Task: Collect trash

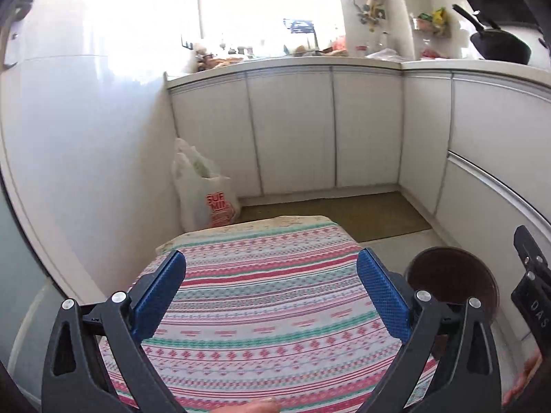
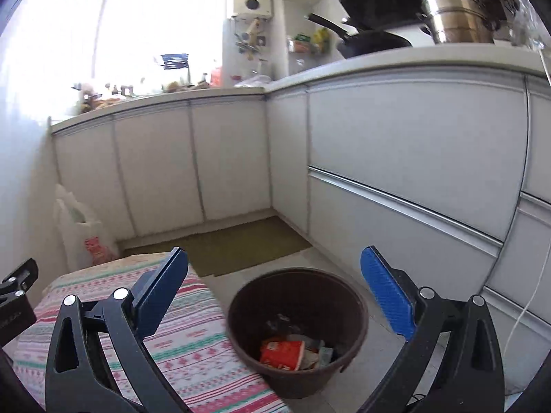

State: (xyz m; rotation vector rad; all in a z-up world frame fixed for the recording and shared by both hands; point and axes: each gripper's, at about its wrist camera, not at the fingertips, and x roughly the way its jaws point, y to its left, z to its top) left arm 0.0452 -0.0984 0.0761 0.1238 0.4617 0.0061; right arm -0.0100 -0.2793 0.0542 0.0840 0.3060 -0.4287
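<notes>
My left gripper [image 1: 272, 268] stands open above a small table with a striped patterned cloth [image 1: 261, 309]; nothing is between its blue pads. My right gripper [image 2: 275, 266] is open too, over the table's right edge [image 2: 193, 344] and a dark brown waste bin [image 2: 248, 292] on the floor. Inside the bin lie a crushed red paper cup [image 2: 282, 353] and other scraps. In the left wrist view the bin [image 1: 451, 284] shows right of the table, behind the right finger, with part of the right gripper's body [image 1: 532, 285] at the frame edge.
White kitchen cabinets [image 2: 396, 172] wrap the corner ahead and to the right. A white plastic bag [image 1: 203, 189] stands on the floor at the wall. An olive mat [image 2: 234, 244] lies by the cabinets. A black pan [image 2: 372, 43] and a steel pot [image 2: 458, 17] sit on the counter.
</notes>
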